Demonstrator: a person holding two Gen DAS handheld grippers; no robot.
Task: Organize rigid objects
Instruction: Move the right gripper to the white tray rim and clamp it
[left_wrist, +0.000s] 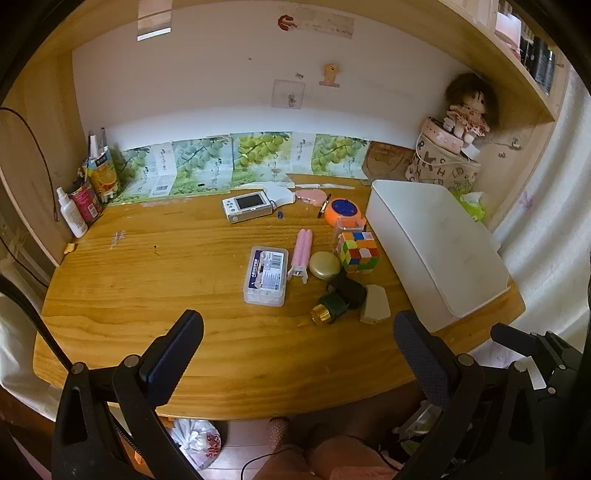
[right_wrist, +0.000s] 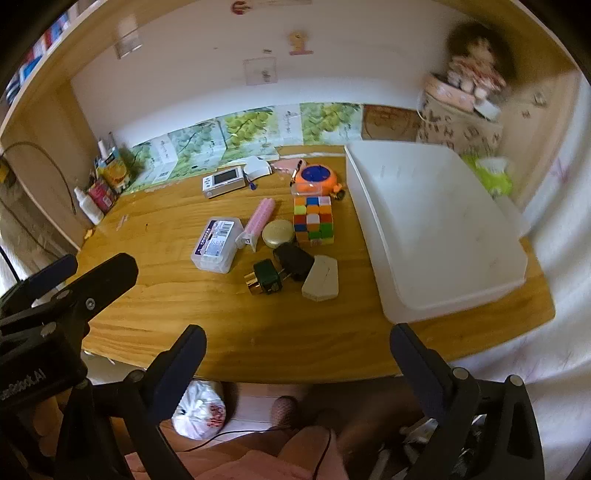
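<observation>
On the desk (left_wrist: 147, 295) beside the empty white bin (left_wrist: 436, 254), the puzzle cube (left_wrist: 359, 252), clear case (left_wrist: 266, 275) and other small items lie unsorted, both grippers' fingers (left_wrist: 190, 350) wide open, holding nothing.

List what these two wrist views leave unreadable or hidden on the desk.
- Doll, right wrist view: motion blur smears its details.
- Clear plastic case, both views: label print too small to read.
- Orange round toy, left wrist view: its near side sits behind the puzzle cube.
- White bin, both views: nothing shows inside; the near wall hides the front of its floor.
- Shelf books, left wrist view: cut off by the fisheye edge.
</observation>
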